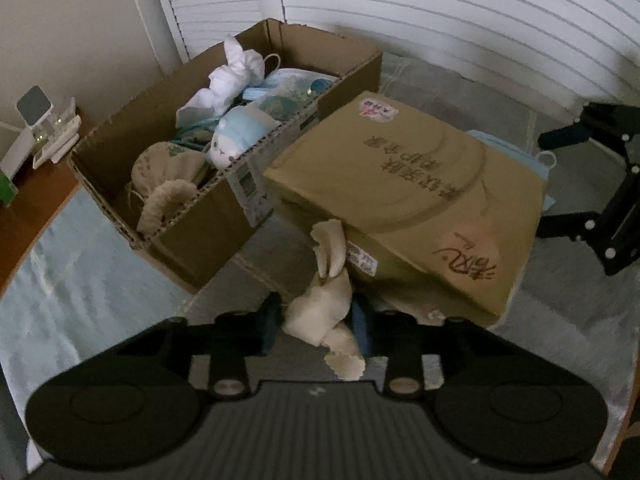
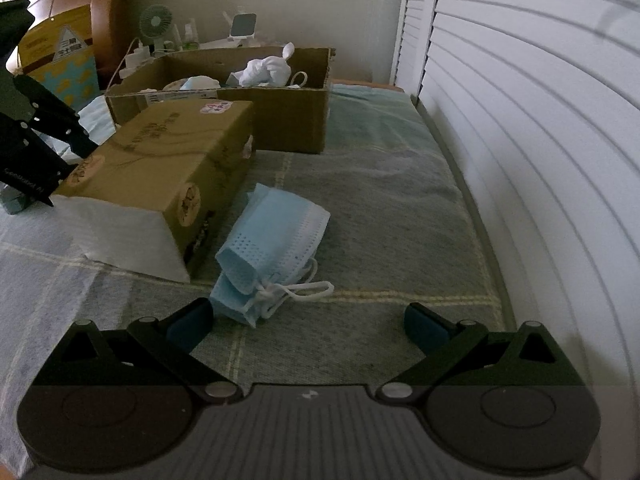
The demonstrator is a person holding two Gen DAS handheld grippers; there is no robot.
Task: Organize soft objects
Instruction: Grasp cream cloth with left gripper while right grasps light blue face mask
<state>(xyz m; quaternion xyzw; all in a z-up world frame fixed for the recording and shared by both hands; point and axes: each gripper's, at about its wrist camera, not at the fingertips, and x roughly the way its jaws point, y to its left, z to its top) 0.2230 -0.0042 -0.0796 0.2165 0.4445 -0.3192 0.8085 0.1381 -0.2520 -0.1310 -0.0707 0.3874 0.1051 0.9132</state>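
Beige plush toy [image 1: 320,312], nubby and long-eared, pinched in the left gripper [image 1: 318,326] just before the tan kraft-wrapped package [image 1: 404,192].
One open corrugated cardboard box [image 1: 224,216] holds several soft items, among them one white plush [image 1: 232,76]. One stack of perforated pale-blue face masks [image 2: 272,248] lies on the checked bedcover [image 2: 380,208] ahead of the right gripper [image 2: 308,330], its fingers spread wide on nothing.

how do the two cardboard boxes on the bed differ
The open box has no lid and holds soft toys and masks; the closed box is shut, nothing showing inside. The open box has plain walls; the closed box carries printed characters and stickers. The open box sits farther back, the closed box nearer. Both are brown cardboard.
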